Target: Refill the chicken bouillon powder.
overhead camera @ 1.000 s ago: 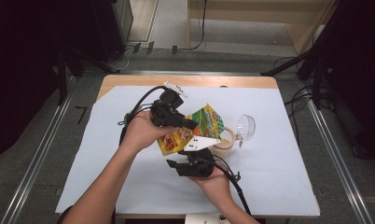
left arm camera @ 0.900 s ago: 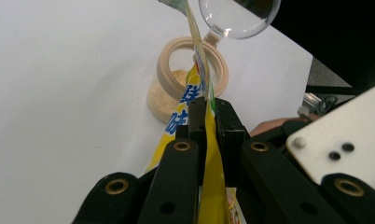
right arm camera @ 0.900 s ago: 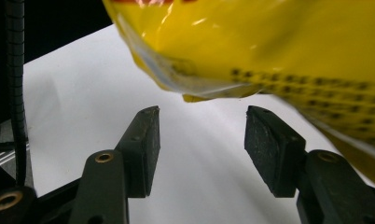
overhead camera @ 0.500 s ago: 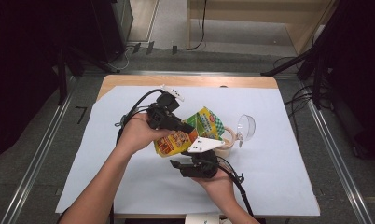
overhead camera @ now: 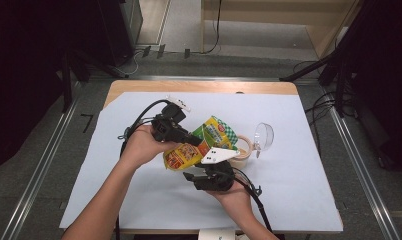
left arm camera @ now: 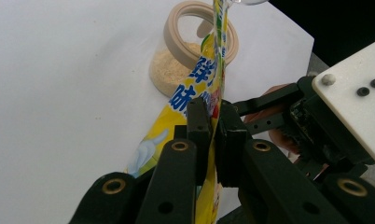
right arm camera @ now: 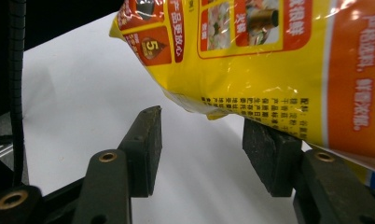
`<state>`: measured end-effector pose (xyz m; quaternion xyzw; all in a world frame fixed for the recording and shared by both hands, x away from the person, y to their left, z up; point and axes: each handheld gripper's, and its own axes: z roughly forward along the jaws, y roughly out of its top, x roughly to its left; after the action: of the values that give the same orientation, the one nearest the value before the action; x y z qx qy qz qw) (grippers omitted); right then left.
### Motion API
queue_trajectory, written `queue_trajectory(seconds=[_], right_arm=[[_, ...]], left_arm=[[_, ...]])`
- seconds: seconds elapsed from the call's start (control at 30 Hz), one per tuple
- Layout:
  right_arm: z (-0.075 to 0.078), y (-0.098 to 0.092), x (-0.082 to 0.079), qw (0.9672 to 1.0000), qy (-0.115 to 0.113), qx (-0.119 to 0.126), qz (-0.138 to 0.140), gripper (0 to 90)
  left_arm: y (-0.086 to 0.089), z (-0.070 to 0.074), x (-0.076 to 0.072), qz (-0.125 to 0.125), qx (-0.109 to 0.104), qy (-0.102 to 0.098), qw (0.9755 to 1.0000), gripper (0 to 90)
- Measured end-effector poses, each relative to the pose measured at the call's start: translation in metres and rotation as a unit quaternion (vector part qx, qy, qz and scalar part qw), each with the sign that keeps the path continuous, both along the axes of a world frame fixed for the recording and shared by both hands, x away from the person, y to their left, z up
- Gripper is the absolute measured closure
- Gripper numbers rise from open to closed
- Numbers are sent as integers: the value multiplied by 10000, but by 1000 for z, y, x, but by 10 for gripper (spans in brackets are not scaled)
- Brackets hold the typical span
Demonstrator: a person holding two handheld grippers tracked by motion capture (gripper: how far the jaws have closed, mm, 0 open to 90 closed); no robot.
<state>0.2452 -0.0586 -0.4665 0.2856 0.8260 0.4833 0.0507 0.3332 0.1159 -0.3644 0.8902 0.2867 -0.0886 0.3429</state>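
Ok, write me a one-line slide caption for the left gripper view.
Left gripper clamps the yellow seasoning pouch edge-on, its top toward the open jar of powder on the white table.

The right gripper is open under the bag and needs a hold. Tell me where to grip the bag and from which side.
Grip the bag's flat sealed bottom corner, coming up from below with the right gripper. The bag hangs tilted from the left gripper over the jar, so its lower edge is thin and free above the open jaws.

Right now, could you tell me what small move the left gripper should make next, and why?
Probably tip the pouch a bit further over the jar: the left gripper is shut on it, its top sits at the jar's open rim, and the right gripper hangs open below.
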Motion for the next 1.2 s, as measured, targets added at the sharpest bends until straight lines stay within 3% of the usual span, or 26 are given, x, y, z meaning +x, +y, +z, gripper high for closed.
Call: queue_trajectory(seconds=[0.2, 0.4, 0.53, 0.6, 1.03, 1.2], right_arm=[[-5, 0, 2, 9999, 27, -164, 25, 516], [-9, -1, 5, 9997, 58, -220, 59, 519], [-10, -1, 6, 9997, 60, -242, 51, 520], [-10, -2, 6, 9997, 58, -219, 65, 519], [0, -9, 5, 9999, -147, 8, -49, 478], [7, -14, 0, 9999, -146, 77, -8, 470]], left_arm=[[-4, -8, 1, -167, 154, 38, 9997, 841], [-2, -14, 4, -166, 77, 152, 9997, 842], [0, -16, 2, -181, 74, 81, 9998, 875], [2, -15, 2, -250, 20, 28, 9997, 891], [30, -4, 9, 42, -539, -18, 9985, 898], [44, 2, 12, 251, -683, -182, 9972, 898]])
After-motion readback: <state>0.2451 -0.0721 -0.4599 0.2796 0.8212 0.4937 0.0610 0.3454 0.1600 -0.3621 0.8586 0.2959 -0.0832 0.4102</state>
